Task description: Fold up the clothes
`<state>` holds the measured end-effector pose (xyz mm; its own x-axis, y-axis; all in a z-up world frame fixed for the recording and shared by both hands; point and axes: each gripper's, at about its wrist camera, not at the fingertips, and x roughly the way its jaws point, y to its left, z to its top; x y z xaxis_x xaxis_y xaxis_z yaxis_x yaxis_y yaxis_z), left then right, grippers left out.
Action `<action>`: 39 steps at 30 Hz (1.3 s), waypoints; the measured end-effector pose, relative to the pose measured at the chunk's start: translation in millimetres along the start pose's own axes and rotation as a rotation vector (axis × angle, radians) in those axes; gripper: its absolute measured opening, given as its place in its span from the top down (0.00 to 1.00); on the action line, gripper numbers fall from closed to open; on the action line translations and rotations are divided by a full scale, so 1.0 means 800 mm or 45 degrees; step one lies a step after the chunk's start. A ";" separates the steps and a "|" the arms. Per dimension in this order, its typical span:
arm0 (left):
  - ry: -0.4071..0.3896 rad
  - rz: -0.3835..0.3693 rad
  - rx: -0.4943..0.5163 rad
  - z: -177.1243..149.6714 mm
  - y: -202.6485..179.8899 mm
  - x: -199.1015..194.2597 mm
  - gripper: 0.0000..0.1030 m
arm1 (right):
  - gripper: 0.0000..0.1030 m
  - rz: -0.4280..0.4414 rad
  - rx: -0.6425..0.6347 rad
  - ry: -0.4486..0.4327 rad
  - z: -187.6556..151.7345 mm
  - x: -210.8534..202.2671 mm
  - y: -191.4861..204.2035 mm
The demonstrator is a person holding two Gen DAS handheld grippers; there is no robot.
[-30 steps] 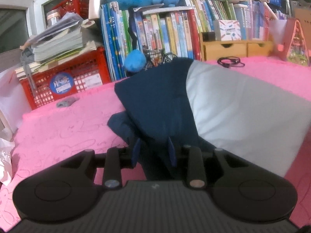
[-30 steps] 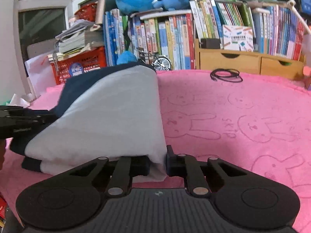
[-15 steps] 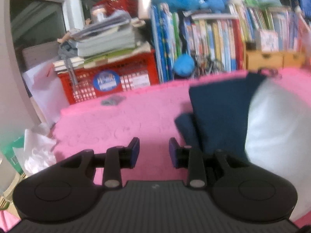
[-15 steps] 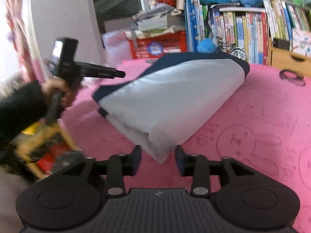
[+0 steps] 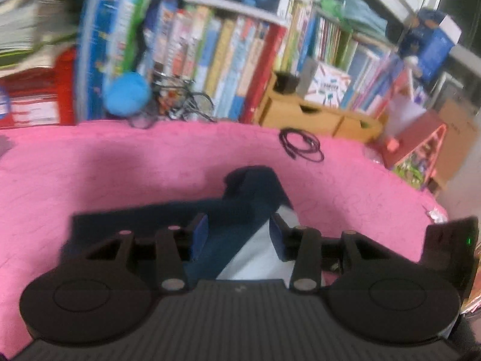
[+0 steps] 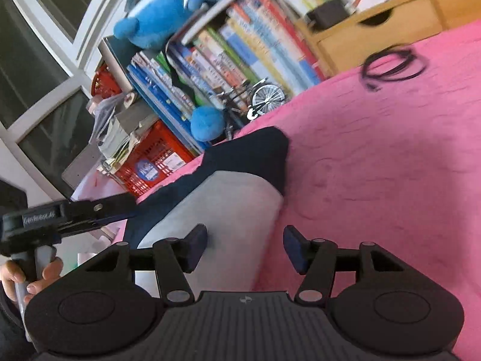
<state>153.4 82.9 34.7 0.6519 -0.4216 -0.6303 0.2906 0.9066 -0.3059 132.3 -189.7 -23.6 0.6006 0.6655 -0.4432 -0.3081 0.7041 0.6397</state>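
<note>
A folded navy and light grey garment [image 5: 249, 201] lies on the pink blanket [image 5: 120, 165]. My left gripper [image 5: 237, 236] is open and hovers right over the garment, its fingers on either side of the navy and grey fold, not clamped. In the right wrist view the same garment [image 6: 228, 198] lies folded, grey on top with navy at the far end. My right gripper [image 6: 245, 245] is open above its near grey edge. The left gripper [image 6: 75, 213] shows at the left, held in a hand.
A coiled black cable [image 5: 302, 147] lies on the blanket at the back. Behind it stand a shelf of books [image 5: 228, 60], a wooden drawer box [image 5: 315, 114], a red crate [image 6: 150, 162], blue plush toys [image 6: 168, 15] and a model bicycle [image 6: 255, 99].
Both grippers have let go of the garment and opened wider. The left gripper swung away to the left and has come back over the garment. The right gripper pulled back and tilted.
</note>
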 end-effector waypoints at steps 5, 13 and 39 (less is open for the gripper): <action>0.062 0.021 0.139 0.035 -0.010 0.059 0.50 | 0.51 -0.010 -0.162 -0.057 -0.012 0.013 0.010; 0.308 -0.122 0.029 0.036 0.002 0.109 0.53 | 0.50 -0.033 -0.254 -0.057 -0.021 0.015 0.019; -0.091 0.095 -0.012 0.072 0.017 0.059 0.89 | 0.40 0.041 -0.141 -0.015 -0.022 0.020 0.008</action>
<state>228.4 76.3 41.5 0.7196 -0.3508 -0.5993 0.2331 0.9350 -0.2673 127.4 -170.4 -37.7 0.5976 0.6855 -0.4158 -0.4066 0.7061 0.5797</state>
